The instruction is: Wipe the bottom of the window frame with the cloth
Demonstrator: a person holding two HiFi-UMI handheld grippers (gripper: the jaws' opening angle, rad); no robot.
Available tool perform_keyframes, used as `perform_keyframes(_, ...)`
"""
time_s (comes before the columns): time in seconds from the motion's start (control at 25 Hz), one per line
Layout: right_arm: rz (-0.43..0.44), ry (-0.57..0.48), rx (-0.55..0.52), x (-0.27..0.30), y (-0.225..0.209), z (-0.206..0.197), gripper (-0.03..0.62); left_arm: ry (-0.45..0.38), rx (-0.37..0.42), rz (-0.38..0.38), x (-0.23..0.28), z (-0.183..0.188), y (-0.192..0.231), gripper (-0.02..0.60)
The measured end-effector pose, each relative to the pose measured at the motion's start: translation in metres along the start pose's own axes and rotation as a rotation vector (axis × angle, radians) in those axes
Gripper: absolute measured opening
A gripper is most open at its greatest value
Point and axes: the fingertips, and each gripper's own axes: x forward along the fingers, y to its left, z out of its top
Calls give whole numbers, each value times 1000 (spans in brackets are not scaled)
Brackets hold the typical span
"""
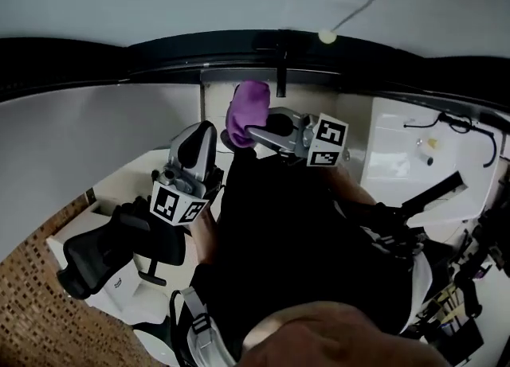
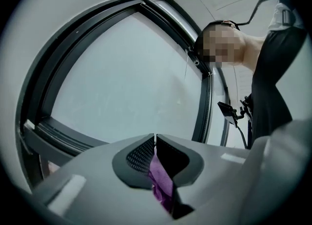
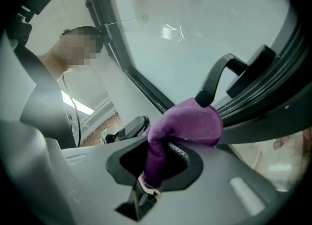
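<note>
The purple cloth (image 1: 249, 107) is bunched against the dark bottom rail of the window frame (image 1: 159, 59), just below the window handle (image 1: 281, 67). My right gripper (image 1: 253, 130) is shut on it. In the right gripper view the cloth (image 3: 187, 124) bulges out over the jaws of the right gripper (image 3: 163, 153) and presses on the frame (image 3: 258, 121) under the handle (image 3: 219, 75). My left gripper (image 1: 204, 130) is held lower and to the left, apart from the frame. Its jaws (image 2: 155, 138) are shut, with a strip of purple fabric (image 2: 161, 180) pinched between the pads.
A black office chair (image 1: 103, 250) stands at the lower left on a brown patterned floor (image 1: 32, 302). A white desk (image 1: 414, 158) with cables lies to the right. A black-clothed torso (image 1: 295, 254) fills the middle. The white sill (image 1: 143, 162) runs under the frame.
</note>
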Motion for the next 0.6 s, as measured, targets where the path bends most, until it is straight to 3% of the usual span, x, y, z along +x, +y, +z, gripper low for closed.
perform_keyframes(0.36, 105, 103, -29, 31, 19, -21, 61, -21, 12, 157, -51, -4, 6, 0)
perform_keyframes(0.6, 66, 130, -126, 55, 41, -35, 61, -80, -3, 123, -85, 2, 20, 0)
